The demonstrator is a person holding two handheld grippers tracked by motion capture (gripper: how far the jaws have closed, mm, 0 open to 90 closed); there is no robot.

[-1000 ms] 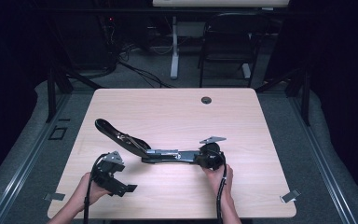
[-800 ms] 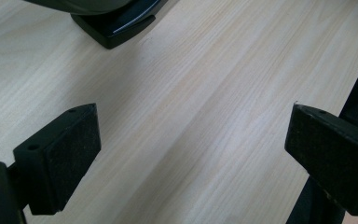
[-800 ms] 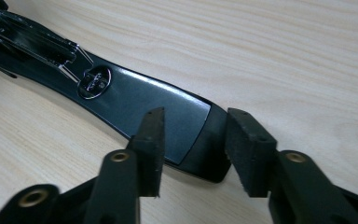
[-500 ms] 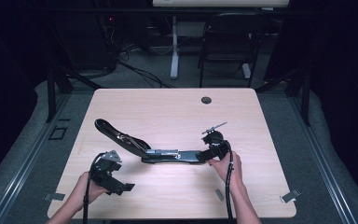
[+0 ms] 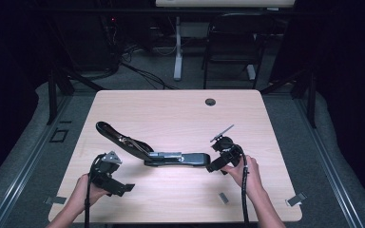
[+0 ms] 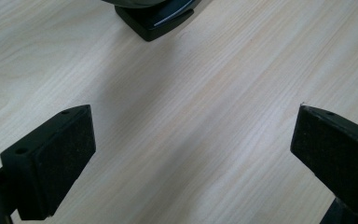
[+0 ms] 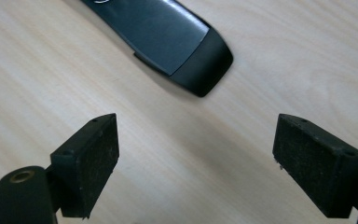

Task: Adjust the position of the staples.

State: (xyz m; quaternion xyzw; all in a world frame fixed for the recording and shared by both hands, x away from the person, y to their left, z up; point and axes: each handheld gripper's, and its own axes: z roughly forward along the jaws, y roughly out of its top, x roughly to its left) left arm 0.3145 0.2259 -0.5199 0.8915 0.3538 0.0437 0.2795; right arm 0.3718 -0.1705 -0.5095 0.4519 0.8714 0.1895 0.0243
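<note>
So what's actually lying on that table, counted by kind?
Long black hinged tool: 1
Hand-held grippers, left gripper and right gripper: 2
Dark round grommet in the table: 1
Total: 4

You work in a lab: a lone wooden table (image 5: 180,114), dark curtains (image 5: 9,71), floor cables (image 5: 142,71), a chair (image 5: 233,47).

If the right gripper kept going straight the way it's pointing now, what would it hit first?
Most likely the bare table: the open right gripper tilts down at it. The rounded end of the black hinged arm lies just beyond; depth is unclear.
</note>
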